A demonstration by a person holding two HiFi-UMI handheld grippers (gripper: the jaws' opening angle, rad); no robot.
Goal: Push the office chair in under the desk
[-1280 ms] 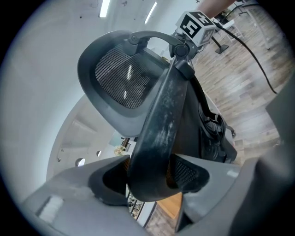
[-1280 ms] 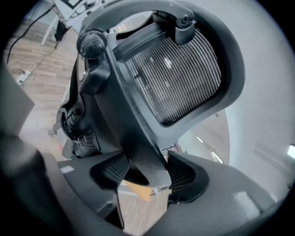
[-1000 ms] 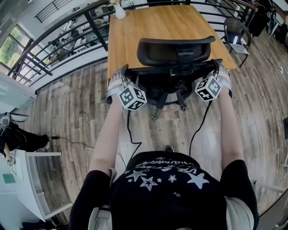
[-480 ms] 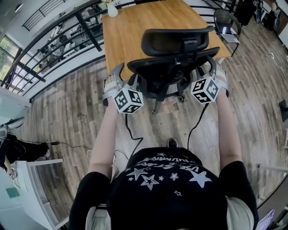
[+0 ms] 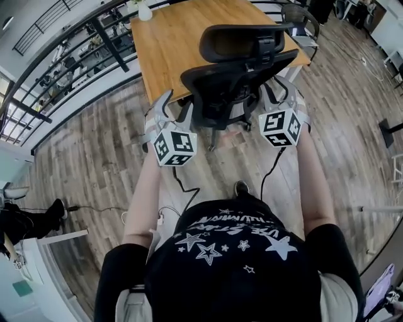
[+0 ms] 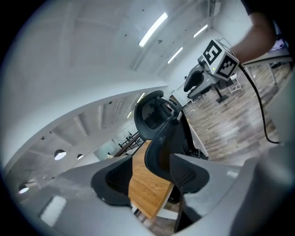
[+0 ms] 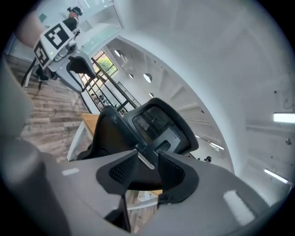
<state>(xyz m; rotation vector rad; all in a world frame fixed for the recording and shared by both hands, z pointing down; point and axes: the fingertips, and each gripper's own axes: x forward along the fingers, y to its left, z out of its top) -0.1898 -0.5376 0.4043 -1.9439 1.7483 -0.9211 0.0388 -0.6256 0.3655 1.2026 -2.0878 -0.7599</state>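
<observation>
The black office chair [image 5: 239, 75] stands at the near edge of the wooden desk [image 5: 176, 44], its seat under the top and its backrest and headrest sticking out. My left gripper [image 5: 176, 108] is at the backrest's left side and my right gripper [image 5: 282, 93] at its right side. In the left gripper view, the left gripper [image 6: 152, 162] has its jaws closing, a wide gap left, and the chair [image 6: 156, 115] beyond the right pad. In the right gripper view, the right gripper [image 7: 148, 159] is closing to a narrow gap, with the chair [image 7: 159, 122] just beyond, not pinched.
A black railing [image 5: 82, 44] runs along the desk's far left. Another chair [image 5: 302, 16] stands at the desk's far right corner. A white bottle [image 5: 145, 11] sits on the desk's far left corner. Cables [image 5: 182, 188] hang from both grippers over the wooden floor.
The chair has rolled further in towards the desk and turned slightly to the left. Both grippers have followed it forward at its sides.
</observation>
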